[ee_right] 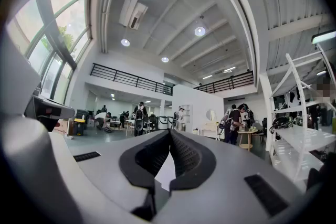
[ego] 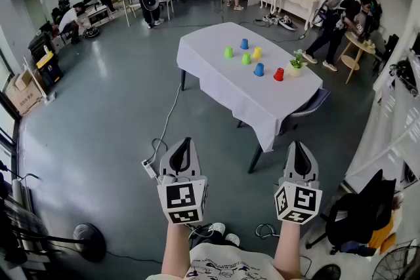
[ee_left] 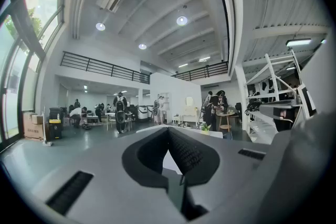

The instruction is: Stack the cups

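Observation:
Several small cups stand on a table with a white cloth (ego: 216,85) across the room: a green cup (ego: 228,52), a blue cup (ego: 244,44), a yellow cup (ego: 256,53), a second green one (ego: 246,58), a second blue one (ego: 258,69) and a red cup (ego: 279,74). All stand apart, upside down. My left gripper (ego: 186,140) and right gripper (ego: 297,143) are held low in front of me, well short of the table. Both are shut with nothing between the jaws. The left gripper (ee_left: 168,129) and right gripper (ee_right: 169,131) views show closed jaws aimed across the hall.
A small potted plant (ego: 297,64) sits at the table's right end. A chair (ego: 310,108) is tucked under its near right side. A cable (ego: 167,121) runs over the grey floor to a power strip (ego: 149,169). People work at the back and right. A black chair (ego: 357,210) stands at lower right.

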{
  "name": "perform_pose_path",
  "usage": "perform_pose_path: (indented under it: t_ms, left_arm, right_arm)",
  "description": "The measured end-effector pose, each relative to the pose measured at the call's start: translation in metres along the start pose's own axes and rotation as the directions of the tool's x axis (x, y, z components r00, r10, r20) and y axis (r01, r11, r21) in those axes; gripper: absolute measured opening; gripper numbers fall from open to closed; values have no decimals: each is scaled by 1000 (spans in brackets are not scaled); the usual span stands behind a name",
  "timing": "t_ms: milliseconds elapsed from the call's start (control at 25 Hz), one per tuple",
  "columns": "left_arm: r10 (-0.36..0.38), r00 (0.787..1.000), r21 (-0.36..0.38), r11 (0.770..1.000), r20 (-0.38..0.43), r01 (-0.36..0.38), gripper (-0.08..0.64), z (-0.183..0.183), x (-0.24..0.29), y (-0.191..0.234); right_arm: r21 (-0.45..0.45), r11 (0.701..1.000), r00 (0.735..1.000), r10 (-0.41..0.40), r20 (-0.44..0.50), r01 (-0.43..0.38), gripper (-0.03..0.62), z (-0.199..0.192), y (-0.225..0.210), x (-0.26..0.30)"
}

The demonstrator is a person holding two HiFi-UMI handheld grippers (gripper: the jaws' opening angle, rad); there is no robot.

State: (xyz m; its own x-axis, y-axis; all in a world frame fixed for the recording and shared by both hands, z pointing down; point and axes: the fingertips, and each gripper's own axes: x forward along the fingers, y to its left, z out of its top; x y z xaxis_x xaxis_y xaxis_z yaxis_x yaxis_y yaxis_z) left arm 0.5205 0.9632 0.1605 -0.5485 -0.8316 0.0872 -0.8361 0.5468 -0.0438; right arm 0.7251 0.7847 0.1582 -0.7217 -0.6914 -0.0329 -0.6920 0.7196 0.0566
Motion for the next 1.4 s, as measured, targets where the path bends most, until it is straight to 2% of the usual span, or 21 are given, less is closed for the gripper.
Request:
perform_pose_path:
  t_ms: [520, 920, 1080, 1200, 1240, 1400]
  left_arm:
    - [1, 1000, -6, 1000, -2, -1, 14, -1, 15, 15]
    - [-16, 1000, -7, 1000, 0, 16, 14, -4, 58, 43]
    - [-20, 1000, -9, 1000, -15, 20, 14, -18, 79, 55]
    - [-21, 999, -16, 1000, -25, 21, 14, -22, 94, 66]
    - [-21, 999, -16, 1000, -28, 21, 14, -23, 100, 69]
    - [-24, 999, -11, 1000, -46, 23, 14, -29, 123, 77]
  right_arm:
    - [-5, 1000, 1000, 6, -7, -6, 10, -3, 12, 17]
    - [15, 1000, 1000, -13, 15, 13, 17, -5, 30, 59]
    - [39, 999, 1000, 4, 21, -5, 161, -17, 41, 78]
    - [33, 999, 1000, 17, 5, -18, 298, -22, 50, 95]
    - [33, 999, 1000, 22, -3, -22, 322, -24, 53, 102]
    - [37, 999, 999, 25, -23, -24, 336, -33, 56, 129]
